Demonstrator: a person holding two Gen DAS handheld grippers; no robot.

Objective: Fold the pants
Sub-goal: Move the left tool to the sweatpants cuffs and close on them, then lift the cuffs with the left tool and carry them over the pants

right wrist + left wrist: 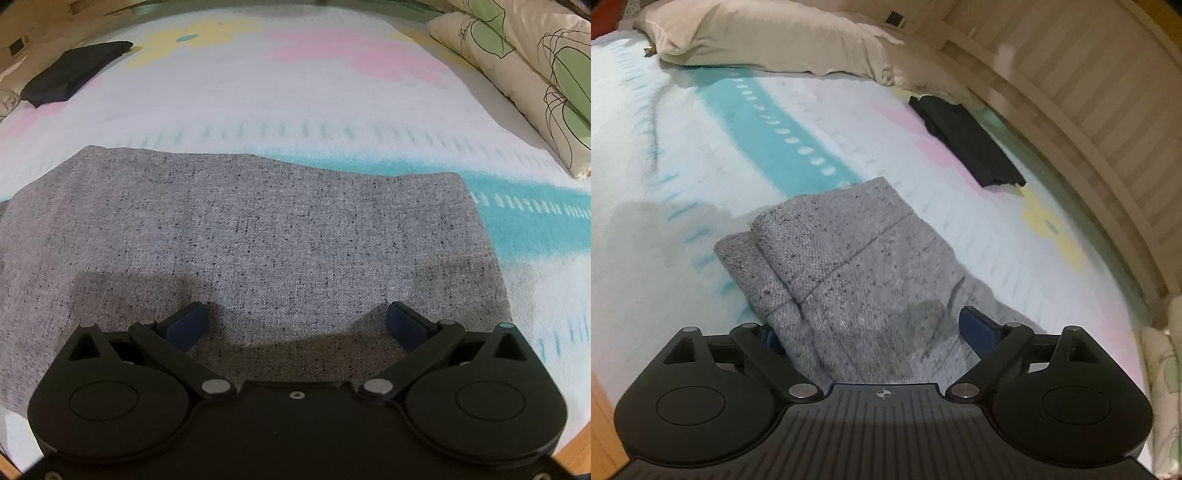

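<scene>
The grey speckled pants (842, 258) lie on the bed, folded over, with a doubled hem end pointing away in the left wrist view. My left gripper (873, 332) is open wide with a bunched part of the pants lying between its blue pads; the left pad is mostly hidden behind the cloth and the right pad (975, 325) stands beside it. In the right wrist view the pants (258, 229) spread flat as a broad panel. My right gripper (295, 325) hovers open just over them, nothing between its fingers.
The bed sheet (295, 92) is white with teal, pink and yellow patterns. A folded black garment (967, 140) (74, 74) lies near the far edge. A beige pillow (775, 37), leaf-patterned pillows (517, 66) and a slatted bed frame (1089, 92) border the bed.
</scene>
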